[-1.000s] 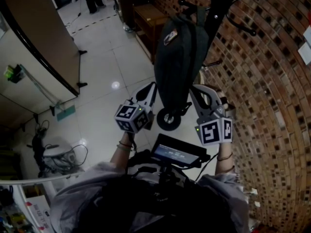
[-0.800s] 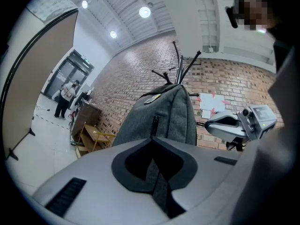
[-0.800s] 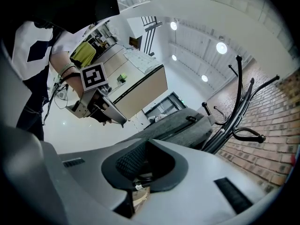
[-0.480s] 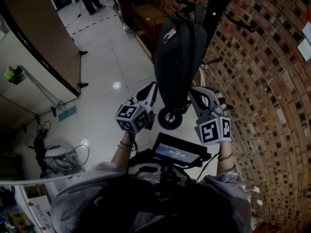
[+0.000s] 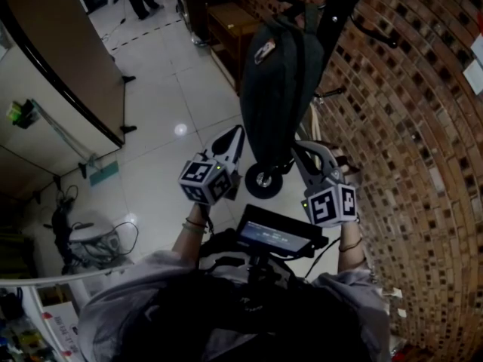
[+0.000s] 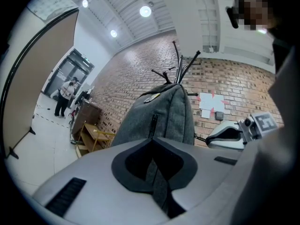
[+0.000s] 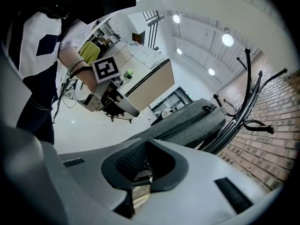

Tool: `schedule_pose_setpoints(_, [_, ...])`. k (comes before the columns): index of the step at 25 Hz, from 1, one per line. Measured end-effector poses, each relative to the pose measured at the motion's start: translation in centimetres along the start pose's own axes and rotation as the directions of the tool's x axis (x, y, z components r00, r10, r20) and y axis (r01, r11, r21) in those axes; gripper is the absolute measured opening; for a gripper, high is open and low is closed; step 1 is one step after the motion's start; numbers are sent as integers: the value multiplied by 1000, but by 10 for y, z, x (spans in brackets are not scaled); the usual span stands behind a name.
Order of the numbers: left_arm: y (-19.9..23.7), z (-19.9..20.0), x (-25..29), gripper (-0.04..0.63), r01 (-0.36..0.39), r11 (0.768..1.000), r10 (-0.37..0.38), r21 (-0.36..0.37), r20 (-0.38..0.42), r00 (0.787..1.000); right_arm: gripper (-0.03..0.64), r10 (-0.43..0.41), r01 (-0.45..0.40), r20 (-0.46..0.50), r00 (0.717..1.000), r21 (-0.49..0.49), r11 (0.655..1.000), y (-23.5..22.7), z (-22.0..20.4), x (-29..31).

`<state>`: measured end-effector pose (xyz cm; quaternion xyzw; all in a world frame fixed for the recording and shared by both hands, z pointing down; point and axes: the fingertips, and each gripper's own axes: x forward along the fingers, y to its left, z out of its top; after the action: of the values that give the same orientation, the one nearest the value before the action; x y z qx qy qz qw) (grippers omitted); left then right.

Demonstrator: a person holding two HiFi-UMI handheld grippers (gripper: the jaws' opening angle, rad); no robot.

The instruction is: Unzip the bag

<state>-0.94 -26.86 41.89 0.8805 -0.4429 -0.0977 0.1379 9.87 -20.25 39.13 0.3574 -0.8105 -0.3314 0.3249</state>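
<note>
Brick wall (image 5: 423, 127) behind upright grey bag (image 5: 279, 89), top at coat rack (image 5: 337, 10)

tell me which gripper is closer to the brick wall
Right. The right gripper sits on the bag's wall-facing side, beside the brick wall. The left gripper holds the bag's opposite side, out over the tiled floor.

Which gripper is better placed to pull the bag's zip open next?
Right. The right gripper pinches a small metal piece, apparently the zip pull, while the left gripper clamps fabric on the bag, steadying it.
</note>
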Motion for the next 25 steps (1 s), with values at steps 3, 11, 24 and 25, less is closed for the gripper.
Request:
schedule_pose_setpoints(3, [2,-1,-1,8,-5,1000,5,-4,-1,1000,20,9,-9,4,1000,17,1000,8,-5,1])
schedule_pose_setpoints(11, [4,1,1,8,-10,1000,10,-9,-2,1000,21,18,-19,8,1000,79,997,20,-14,4])
schedule_pose_setpoints(24, [5,-5,1,8,2,1000,-2,17,-30,1000,23,39,-37,-12,999,122,992,41,-26,8])
schedule_pose_setpoints(25, [5,-5,1,8,3,1000,-3,18,-29,1000,23,42,-40,-17,999,121,992,42,-27,9])
